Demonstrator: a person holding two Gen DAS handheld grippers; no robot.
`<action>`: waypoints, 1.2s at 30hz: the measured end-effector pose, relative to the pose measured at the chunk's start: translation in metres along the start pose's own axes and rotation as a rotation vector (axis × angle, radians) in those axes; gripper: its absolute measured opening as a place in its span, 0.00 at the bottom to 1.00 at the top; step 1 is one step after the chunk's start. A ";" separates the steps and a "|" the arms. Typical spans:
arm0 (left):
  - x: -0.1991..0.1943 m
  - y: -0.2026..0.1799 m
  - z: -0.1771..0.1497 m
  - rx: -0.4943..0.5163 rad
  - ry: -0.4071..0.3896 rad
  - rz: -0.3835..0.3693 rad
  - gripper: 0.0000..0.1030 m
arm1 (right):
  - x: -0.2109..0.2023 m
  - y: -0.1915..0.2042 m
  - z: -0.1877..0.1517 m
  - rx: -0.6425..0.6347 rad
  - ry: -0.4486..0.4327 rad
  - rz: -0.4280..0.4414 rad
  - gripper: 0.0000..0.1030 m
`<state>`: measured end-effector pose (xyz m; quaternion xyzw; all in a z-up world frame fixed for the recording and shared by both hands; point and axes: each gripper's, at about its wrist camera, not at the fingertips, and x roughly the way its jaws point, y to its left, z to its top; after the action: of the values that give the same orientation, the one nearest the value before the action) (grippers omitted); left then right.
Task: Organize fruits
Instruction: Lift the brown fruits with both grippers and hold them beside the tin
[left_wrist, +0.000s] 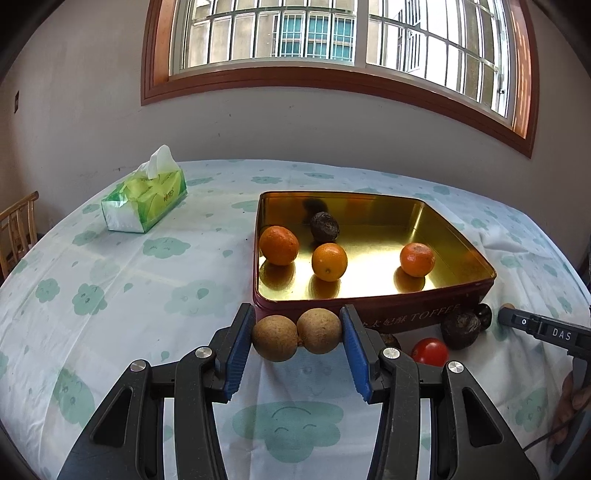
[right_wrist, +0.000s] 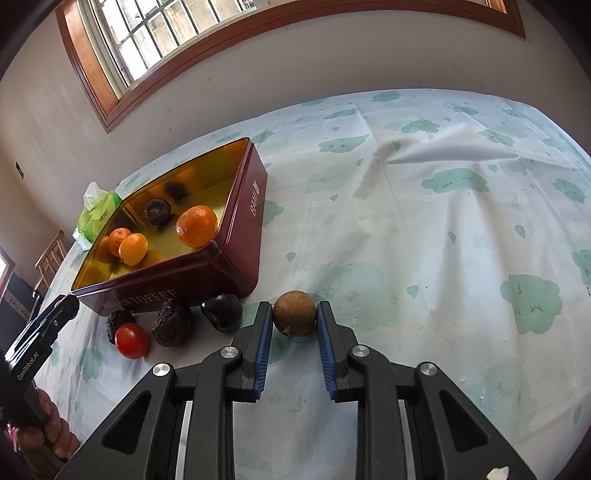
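Two rough tan longans (left_wrist: 297, 334) clamped between the left gripper (left_wrist: 297, 336) pads, just in front of the tin.
One more matte brown longan (right_wrist: 294, 313) pinched by the right gripper (right_wrist: 294, 325), low over the cloud-print tablecloth (right_wrist: 424, 221). Beyond: dark red metal tin (left_wrist: 406, 317), glossy gold inside, lettered "TOFFEE", holding three dimpled oranges (left_wrist: 329, 261) and a wrinkled dark fruit (left_wrist: 324, 227). Beside its front wall, a smooth red tomato (left_wrist: 429, 351) and shrivelled dark fruits (right_wrist: 173, 323).
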<state>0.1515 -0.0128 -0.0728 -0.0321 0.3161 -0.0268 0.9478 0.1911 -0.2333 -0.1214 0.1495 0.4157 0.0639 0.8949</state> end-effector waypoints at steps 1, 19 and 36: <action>0.000 0.001 0.000 -0.007 0.000 0.006 0.47 | 0.000 0.000 0.000 -0.002 0.000 -0.002 0.22; -0.006 -0.002 -0.001 0.001 -0.034 0.040 0.47 | 0.000 0.001 0.000 -0.002 0.000 -0.004 0.22; -0.008 -0.001 -0.001 -0.006 -0.046 0.061 0.47 | -0.011 0.002 -0.003 -0.003 -0.048 -0.019 0.22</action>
<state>0.1443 -0.0131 -0.0690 -0.0258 0.2950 0.0039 0.9552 0.1816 -0.2336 -0.1144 0.1455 0.3956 0.0524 0.9053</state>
